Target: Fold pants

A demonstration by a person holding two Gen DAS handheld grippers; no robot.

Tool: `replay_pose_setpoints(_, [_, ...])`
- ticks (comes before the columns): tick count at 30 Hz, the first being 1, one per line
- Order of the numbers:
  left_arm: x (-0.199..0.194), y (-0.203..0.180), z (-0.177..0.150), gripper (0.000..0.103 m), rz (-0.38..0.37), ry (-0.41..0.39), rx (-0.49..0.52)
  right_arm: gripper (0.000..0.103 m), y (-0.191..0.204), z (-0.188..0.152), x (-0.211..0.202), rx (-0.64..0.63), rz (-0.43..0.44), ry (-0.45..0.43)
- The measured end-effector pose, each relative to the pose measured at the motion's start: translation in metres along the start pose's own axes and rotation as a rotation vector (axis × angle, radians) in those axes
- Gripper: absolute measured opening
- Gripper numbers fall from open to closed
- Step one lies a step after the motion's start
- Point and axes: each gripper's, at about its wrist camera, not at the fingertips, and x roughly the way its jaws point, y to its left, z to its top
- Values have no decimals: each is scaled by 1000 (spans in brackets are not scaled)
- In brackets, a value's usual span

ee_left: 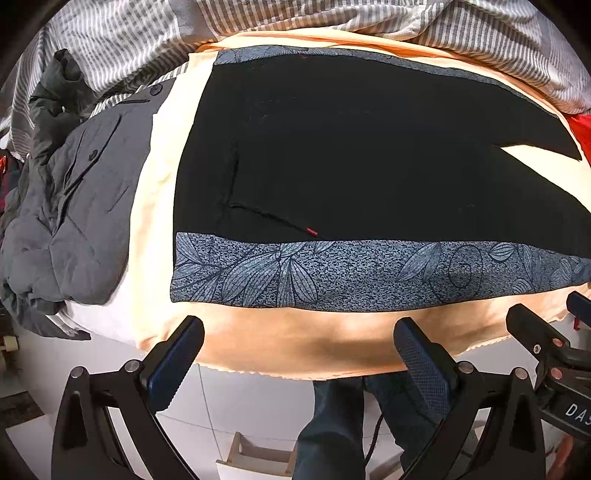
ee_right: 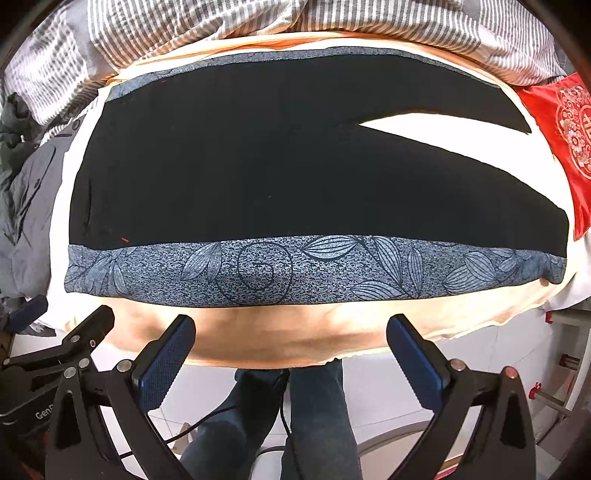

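Lying flat across a peach-coloured sheet [ee_left: 258, 343], the black pants [ee_left: 351, 155] spread with the waist toward the left and the two legs parted toward the right, a wedge of sheet showing between them. A blue-grey band printed with leaves [ee_left: 332, 277] runs along the near edge of the pants, and a thinner one along the far edge. The left gripper [ee_left: 299, 354] hovers off the near edge of the bed, its jaws spread wide with nothing between them. The right gripper [ee_right: 291, 349] hangs beside it in the same way, jaws apart and empty, clear of the cloth. A grey quilted jacket [ee_left: 74, 221] lies heaped left of the pants, striped bedding [ee_right: 258, 18] is bunched along the far side, and a red embroidered cushion [ee_right: 565, 122] sits at the right. Below the bed edge, the person's legs in dark jeans [ee_right: 314, 417] stand on a pale tiled floor [ee_left: 240, 406].
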Motion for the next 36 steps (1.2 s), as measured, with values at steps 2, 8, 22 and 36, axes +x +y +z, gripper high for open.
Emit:
replay_pose_setpoints(2, [0,1,0,103,0,3,-2,103,1,0,0,-6,-3,-1])
replay_pose_setpoints(8, [2,1,0,103,1,-7,-2,103,1,-1,-1,-11,-3,-6])
replay_pose_setpoints(22, [8,2,-1,103,-46,-33,-36,103,-12,-1,-1,30,65,-13])
replay_pose_setpoints(36, [59,52,-6,89,-323,41,-342,96,-80,-20,75,414,763,80])
